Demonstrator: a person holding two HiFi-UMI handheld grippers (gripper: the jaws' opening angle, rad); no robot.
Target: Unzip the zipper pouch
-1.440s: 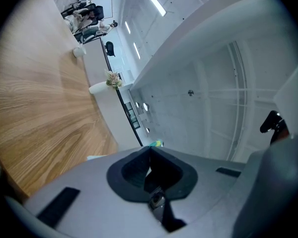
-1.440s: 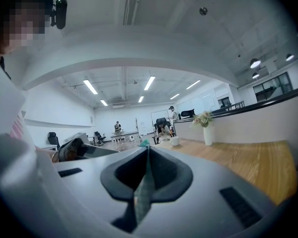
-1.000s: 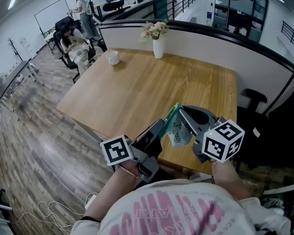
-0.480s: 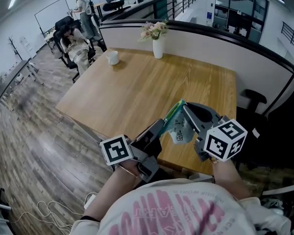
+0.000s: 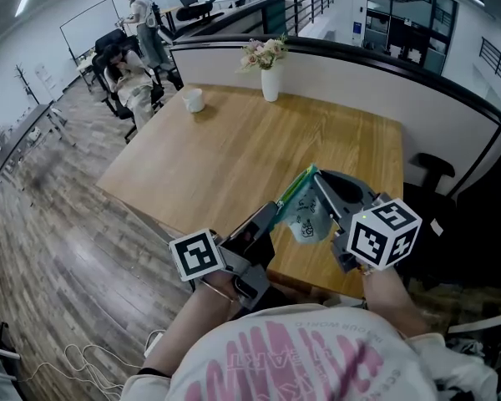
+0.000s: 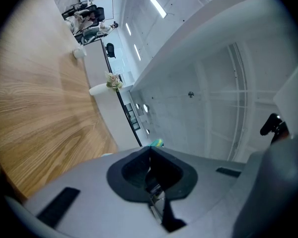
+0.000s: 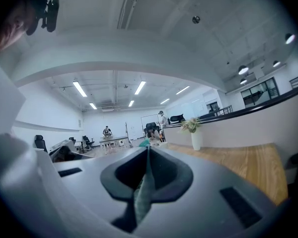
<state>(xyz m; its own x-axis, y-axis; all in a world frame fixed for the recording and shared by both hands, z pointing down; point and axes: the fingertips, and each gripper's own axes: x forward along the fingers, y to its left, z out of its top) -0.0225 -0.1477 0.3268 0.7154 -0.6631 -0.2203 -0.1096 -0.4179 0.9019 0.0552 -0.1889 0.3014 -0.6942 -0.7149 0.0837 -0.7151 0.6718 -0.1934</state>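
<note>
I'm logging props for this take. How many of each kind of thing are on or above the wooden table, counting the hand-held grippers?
Hand-held grippers: 2 (left hand-held gripper, right hand-held gripper)
Zipper pouch: 1
Vase of flowers: 1
White cup: 1
Total: 5

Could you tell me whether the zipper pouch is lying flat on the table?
No, the zipper pouch hangs in the air, pinched between the left gripper and the right gripper.
</note>
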